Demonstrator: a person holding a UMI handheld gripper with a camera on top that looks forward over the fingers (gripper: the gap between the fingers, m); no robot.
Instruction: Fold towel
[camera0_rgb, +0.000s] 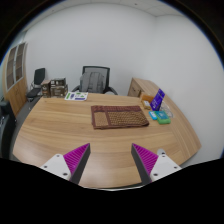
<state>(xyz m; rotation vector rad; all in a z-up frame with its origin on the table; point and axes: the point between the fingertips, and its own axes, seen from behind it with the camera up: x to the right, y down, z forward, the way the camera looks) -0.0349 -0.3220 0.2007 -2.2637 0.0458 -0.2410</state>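
A brown towel (118, 117) lies flat on the wooden table (60, 130), well beyond my fingers and slightly right of the middle. It looks like a rectangle with a darker border. My gripper (111, 158) is open and empty, held above the table's near edge. Its magenta pads (76, 157) stand wide apart with bare wood between them.
Small boxes and a purple item (157, 103) sit at the table's far right. Papers (76, 96) lie at the far left edge. A black office chair (95, 79) stands behind the table. A wooden cabinet (142, 88) stands at the back right, shelving (15, 75) at the left.
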